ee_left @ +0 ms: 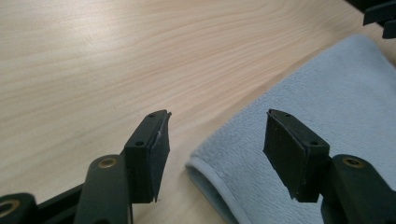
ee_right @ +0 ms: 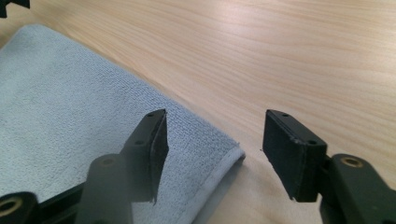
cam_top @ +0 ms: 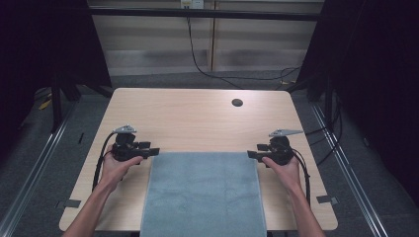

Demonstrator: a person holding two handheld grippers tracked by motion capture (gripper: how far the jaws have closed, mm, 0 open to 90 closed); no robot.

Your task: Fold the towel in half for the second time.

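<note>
Plain grey-blue towel (cam_top: 203, 192) on pale wood-grain table (cam_top: 197, 118); both grippers apparently black.

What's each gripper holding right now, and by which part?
Nothing. The left gripper and right gripper both stand open, each poised at a far corner of the grey towel, a corner lying between the jaws but the pads not pressing on it.

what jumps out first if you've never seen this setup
The grey-blue towel lies flat on the near middle of the pale wooden table, its front edge hanging off. The left gripper and right gripper flank its far corners, jaws open and aimed inward. A dark round hole marks the table's far right.
</note>
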